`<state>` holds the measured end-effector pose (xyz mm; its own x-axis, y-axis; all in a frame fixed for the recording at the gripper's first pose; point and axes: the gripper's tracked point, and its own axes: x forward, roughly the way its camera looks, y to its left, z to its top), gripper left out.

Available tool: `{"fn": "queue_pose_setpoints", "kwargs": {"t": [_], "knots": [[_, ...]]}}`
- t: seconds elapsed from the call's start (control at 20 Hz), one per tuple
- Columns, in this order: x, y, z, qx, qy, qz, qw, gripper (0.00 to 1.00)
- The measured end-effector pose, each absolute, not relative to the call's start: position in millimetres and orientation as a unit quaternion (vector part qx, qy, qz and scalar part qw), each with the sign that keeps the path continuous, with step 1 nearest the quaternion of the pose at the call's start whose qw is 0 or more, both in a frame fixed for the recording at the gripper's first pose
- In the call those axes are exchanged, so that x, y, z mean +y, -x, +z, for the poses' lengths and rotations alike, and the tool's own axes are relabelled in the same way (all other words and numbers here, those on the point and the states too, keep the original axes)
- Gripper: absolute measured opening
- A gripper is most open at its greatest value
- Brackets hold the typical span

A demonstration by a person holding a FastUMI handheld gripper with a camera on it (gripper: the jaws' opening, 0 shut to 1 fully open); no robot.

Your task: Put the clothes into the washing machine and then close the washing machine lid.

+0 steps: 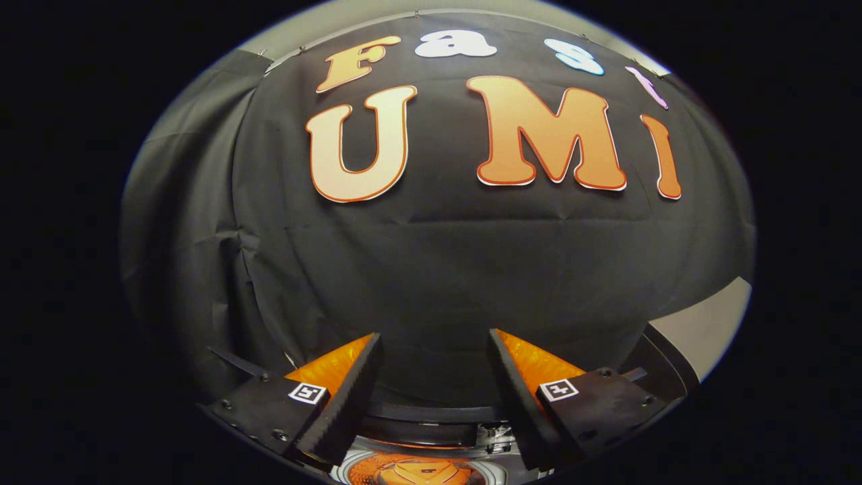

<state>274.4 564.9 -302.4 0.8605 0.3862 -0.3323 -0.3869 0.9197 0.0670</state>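
The washing machine (417,465) shows just below and between the fingers of the tongs (434,353): a dark curved rim with a pale surround beneath it, and inside that a round patch of orange, patterned stuff. That orange patch may be clothes lying in the drum, though so little of it is in sight that it is hard to be sure. The lid cannot be made out.

The tongs stand wide apart with nothing between them, their ridged inner faces turned toward each other over the machine's rim. Each finger carries a small square marker on its base.

Ahead of the fingers hangs the booth's black cloth wall (431,269), creased and pinned along its top edge. To the right of the tongs, a pale grey strip of surface (707,323) runs beside the cloth.
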Motion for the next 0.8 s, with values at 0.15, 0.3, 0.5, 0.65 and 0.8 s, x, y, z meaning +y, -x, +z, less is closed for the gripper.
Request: {"fn": "queue_pose_setpoints", "kwargs": {"t": [0.15,0.3,0.5,0.65,0.8], "knots": [[561,-255,-302,0.17,0.003,0.202,0.965,0.99],[556,-240,-303,0.171,0.005,0.207,0.963,0.99],[550,-215,-310,0.175,0.005,0.211,0.962,0.99],[547,-201,-314,0.182,0.005,0.215,0.96,0.99],[543,-182,-325,0.19,0.005,0.213,0.958,0.99]]}}
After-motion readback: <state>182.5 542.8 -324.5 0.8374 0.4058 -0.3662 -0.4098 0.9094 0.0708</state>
